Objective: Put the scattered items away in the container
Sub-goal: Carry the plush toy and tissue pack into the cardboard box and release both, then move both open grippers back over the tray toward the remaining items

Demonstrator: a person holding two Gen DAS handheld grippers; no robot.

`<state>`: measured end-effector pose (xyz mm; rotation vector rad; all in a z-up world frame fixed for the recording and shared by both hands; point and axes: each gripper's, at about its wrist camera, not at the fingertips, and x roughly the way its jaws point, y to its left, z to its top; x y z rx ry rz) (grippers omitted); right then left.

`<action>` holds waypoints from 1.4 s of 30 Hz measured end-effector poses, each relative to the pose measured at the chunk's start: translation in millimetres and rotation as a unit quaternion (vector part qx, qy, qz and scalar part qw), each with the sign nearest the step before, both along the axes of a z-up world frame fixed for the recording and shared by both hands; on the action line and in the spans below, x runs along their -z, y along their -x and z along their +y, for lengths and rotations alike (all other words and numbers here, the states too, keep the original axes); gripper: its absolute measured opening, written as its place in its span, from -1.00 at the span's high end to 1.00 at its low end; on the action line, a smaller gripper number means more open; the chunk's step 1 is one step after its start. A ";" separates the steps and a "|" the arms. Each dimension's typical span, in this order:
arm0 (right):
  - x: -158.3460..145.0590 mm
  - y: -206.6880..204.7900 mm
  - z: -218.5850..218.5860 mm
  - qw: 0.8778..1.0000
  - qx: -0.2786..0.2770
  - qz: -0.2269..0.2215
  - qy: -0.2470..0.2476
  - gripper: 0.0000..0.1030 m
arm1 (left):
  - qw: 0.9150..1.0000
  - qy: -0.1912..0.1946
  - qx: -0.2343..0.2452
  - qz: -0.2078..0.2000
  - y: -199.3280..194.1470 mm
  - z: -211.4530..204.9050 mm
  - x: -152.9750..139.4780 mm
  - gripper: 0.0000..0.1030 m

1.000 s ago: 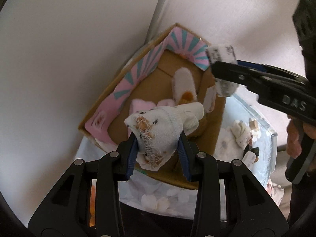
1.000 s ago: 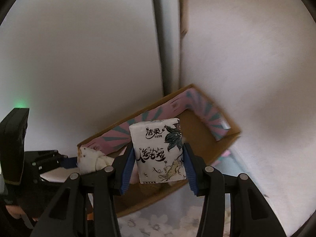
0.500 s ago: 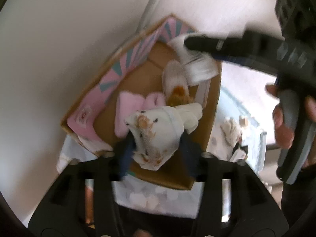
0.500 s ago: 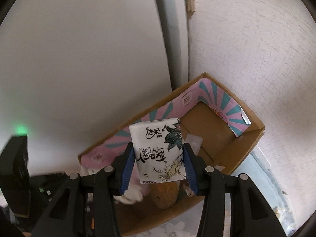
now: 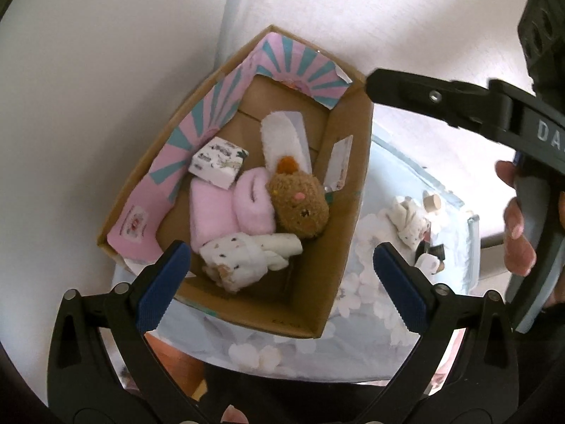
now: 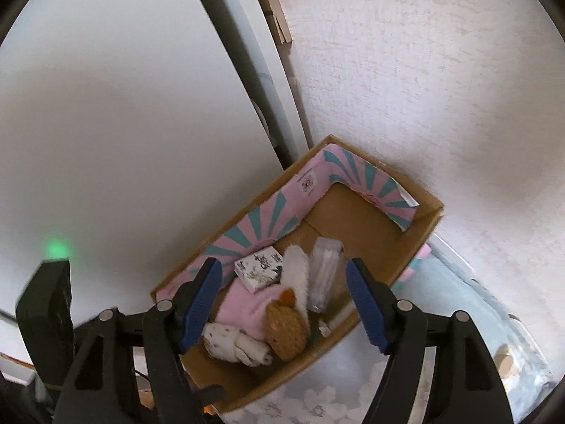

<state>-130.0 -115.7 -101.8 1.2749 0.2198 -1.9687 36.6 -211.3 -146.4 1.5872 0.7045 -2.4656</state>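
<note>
- Open brown cardboard box with pink-teal striped lining point(image 5: 353, 190) sat on a pale blue floral-print tablecloth point(image 5: 356, 282), in a corner of white walls point(image 6: 406, 70).
- Left gripper point(image 5: 279, 282) and right gripper point(image 6: 282, 300) both spread wide, holding nothing, above the box.
- White speckled rolled sock point(image 5: 243, 258) and white printed tissue pack point(image 5: 217, 162) lay inside the box.
</note>
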 end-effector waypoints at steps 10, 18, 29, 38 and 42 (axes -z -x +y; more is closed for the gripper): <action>-16.8 -4.2 45.1 0.999 0.037 0.006 -0.013 -0.33 | 0.997 0.066 -0.014 0.030 -4.5 -1.5 -40.3 -0.99; -48.8 -12.9 102.4 0.996 0.082 0.023 -0.019 -0.33 | 0.996 0.056 0.020 0.068 4.9 15.7 -66.8 -0.99; -95.5 -35.8 227.7 0.972 0.207 0.108 -0.019 -0.33 | 0.983 0.068 0.106 0.135 33.7 77.4 -102.9 -0.99; -75.8 -62.2 309.0 0.948 0.290 0.134 0.000 -0.33 | 0.967 0.081 0.210 0.120 49.0 148.5 -74.7 -0.99; -45.3 -69.1 333.8 0.947 0.304 0.099 0.032 -0.33 | 0.966 0.077 0.226 0.101 60.9 165.8 -54.0 -0.99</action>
